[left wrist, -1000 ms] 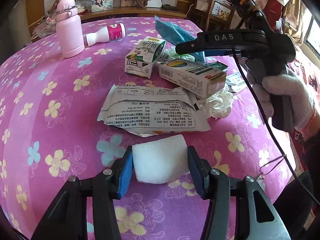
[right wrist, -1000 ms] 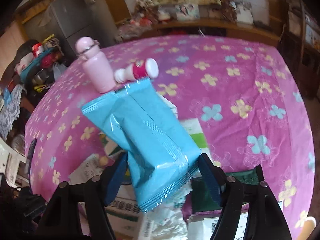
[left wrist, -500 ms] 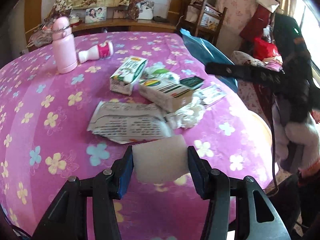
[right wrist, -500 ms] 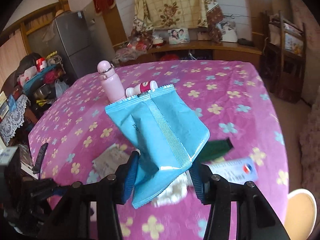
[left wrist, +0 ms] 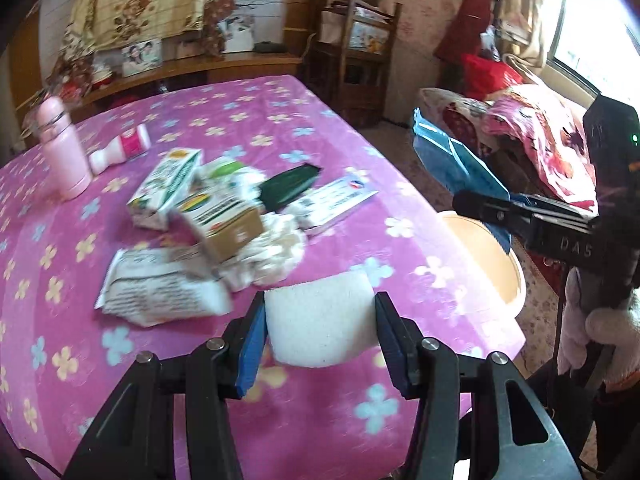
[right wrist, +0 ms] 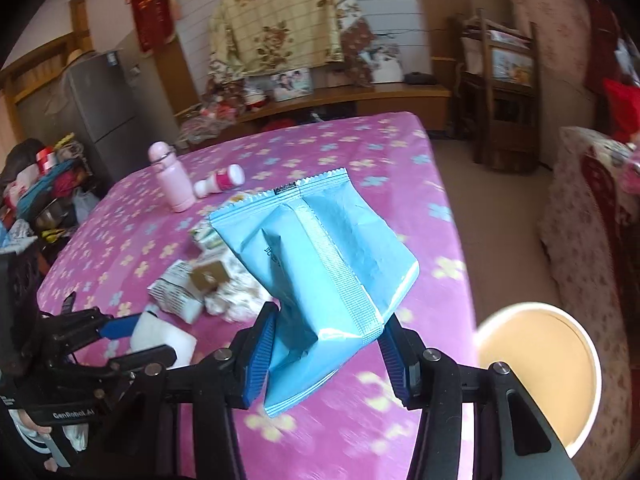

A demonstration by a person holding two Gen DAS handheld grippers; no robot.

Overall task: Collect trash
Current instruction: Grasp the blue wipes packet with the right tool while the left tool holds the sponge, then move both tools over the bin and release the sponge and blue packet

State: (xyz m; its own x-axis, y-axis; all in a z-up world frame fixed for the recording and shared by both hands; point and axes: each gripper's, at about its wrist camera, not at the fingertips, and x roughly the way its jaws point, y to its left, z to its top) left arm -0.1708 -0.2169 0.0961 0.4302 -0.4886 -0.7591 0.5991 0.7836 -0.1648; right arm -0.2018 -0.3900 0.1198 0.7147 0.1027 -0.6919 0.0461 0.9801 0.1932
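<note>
A crinkled blue snack wrapper (right wrist: 316, 276) is pinched between the blue pads of the right gripper (right wrist: 326, 350), lifted above the pink flowered tablecloth (left wrist: 248, 128) near an orange bin (right wrist: 536, 368) off the table's edge. The left gripper (left wrist: 320, 336) clamps a white foam block (left wrist: 320, 320). More cartons (left wrist: 168, 188), packets and crumpled tissue (left wrist: 272, 248) lie heaped beside a pink bottle (left wrist: 64, 156).
</note>
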